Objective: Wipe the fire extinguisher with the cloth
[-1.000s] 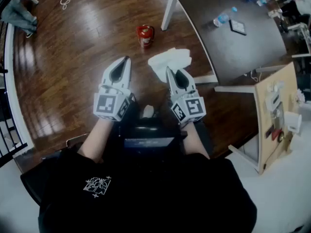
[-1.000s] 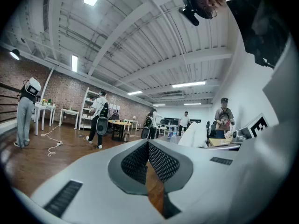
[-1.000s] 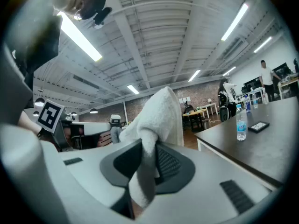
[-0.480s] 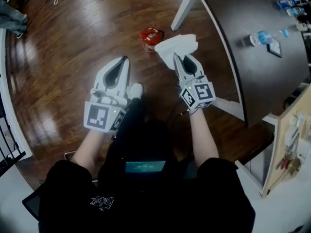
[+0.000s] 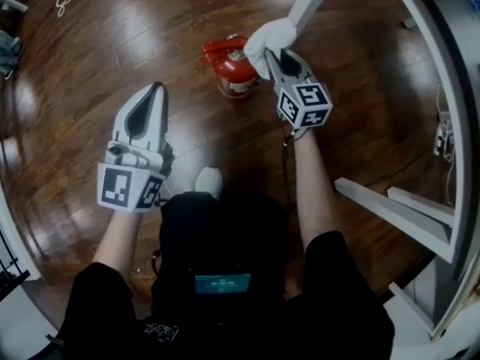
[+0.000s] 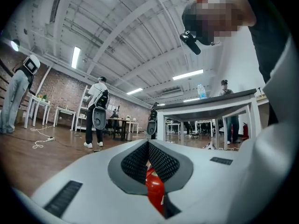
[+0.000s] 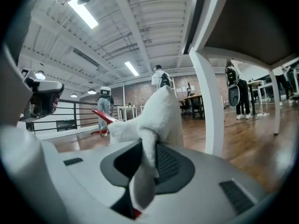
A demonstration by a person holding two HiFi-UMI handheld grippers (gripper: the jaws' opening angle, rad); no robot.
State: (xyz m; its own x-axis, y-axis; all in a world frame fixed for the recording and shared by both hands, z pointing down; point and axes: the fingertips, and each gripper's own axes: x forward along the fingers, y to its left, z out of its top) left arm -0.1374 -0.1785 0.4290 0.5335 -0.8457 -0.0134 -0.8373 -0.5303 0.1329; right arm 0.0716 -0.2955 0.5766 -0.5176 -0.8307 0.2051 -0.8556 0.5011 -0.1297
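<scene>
A red fire extinguisher (image 5: 231, 66) stands upright on the wood floor. My right gripper (image 5: 270, 53) is shut on a white cloth (image 5: 270, 34), and the cloth sits against the extinguisher's top, at its right side. In the right gripper view the cloth (image 7: 159, 118) bulges out of the gripper (image 7: 147, 148), with the red handle (image 7: 105, 116) just left of it. My left gripper (image 5: 154, 90) is shut and holds nothing, about a hand's width left of and nearer than the extinguisher. In the left gripper view the red body (image 6: 154, 190) shows past the closed jaws.
A white table leg (image 5: 311, 2) rises right behind the cloth, and the table's edge curves along the right. White frame bars (image 5: 397, 216) lie at lower right. The person's shoe (image 5: 208, 180) is between the arms. Other people stand far off (image 6: 96, 118).
The view has closed in on the extinguisher. My right gripper carried the cloth forward onto the extinguisher's top. The left gripper stayed shut at the left.
</scene>
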